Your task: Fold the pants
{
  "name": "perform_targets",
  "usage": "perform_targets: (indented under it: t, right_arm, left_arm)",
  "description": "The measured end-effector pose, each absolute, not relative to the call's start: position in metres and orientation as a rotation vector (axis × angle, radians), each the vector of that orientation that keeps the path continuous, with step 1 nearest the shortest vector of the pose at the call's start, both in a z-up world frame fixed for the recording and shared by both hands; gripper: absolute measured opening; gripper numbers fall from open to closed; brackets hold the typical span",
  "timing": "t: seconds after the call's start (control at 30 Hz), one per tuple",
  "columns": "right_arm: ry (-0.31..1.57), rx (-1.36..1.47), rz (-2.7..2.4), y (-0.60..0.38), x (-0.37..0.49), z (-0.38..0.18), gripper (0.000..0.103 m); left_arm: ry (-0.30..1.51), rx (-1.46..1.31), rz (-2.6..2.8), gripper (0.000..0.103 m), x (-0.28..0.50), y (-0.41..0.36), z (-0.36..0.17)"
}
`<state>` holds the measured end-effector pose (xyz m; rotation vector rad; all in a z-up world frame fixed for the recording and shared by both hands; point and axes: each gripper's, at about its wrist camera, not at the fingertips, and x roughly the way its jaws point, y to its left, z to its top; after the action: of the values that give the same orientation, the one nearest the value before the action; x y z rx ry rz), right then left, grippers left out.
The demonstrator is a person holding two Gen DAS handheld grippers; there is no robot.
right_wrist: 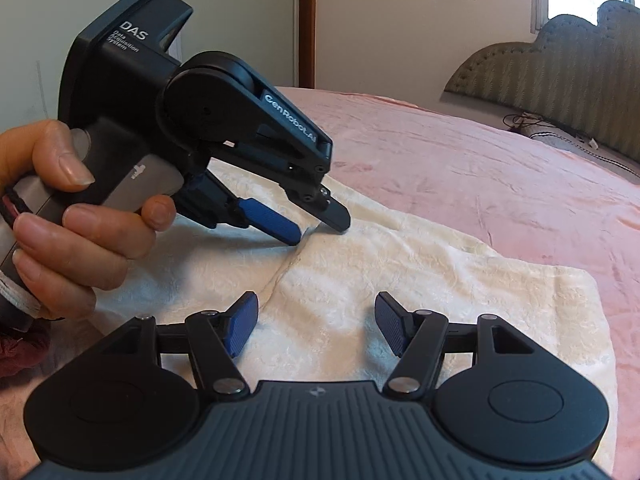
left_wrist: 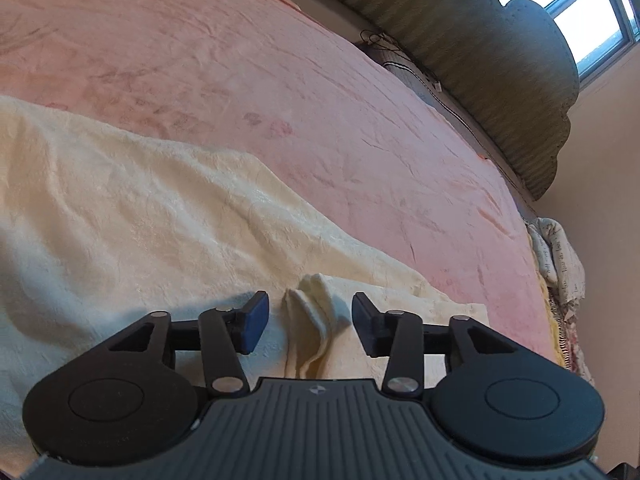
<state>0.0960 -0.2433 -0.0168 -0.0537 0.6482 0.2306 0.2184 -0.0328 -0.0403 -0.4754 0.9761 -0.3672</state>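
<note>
The cream pants (right_wrist: pixel 360 276) lie spread flat on a bed covered by a pink blanket (left_wrist: pixel 280 92), reaching close to the bed's near edge. There are no containers in either view.

In the left wrist view, the left gripper (left_wrist: pixel 310 326) has its jaws apart, and a small pinched ridge of cream fabric (left_wrist: pixel 310 328) stands up between them; neither pad appears to press on it, though the fold hides part of the gap. The right wrist view shows the same gripper from the side, held in a person's hand (right_wrist: pixel 60 208), tilted down with its fingertips at a crease in the pants.

The right gripper (right_wrist: pixel 316 328) is also open, jaws wide, with nothing clamped; flat cream fabric lies beneath and between its blue pads (right_wrist: pixel 240 330).

A padded green headboard (left_wrist: pixel 500 80) stands at the far end of the bed, with a window (left_wrist: pixel 592 4) beyond it.
</note>
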Motion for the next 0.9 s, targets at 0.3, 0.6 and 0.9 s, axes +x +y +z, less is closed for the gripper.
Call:
perform_targets:
  t: [0.3, 0.6, 0.9]
  right_arm:
    - [0.65, -0.034, 0.231, -0.25, 0.099, -0.021, 0.065]
    - [0.701, 0.027, 0.257, -0.253, 0.113, -0.032, 0.071]
    - [0.703, 0.016, 0.272, -0.25, 0.099, -0.024, 0.072]
  left_arm:
    - [0.983, -0.518, -0.437, 0.01, 0.225, -0.049, -0.047]
    - [0.937, -0.345, -0.399, 0.02, 0.219, -0.062, -0.042]
    - [0.833, -0.166, -0.196, 0.064, 0.164, 0.007, -0.001]
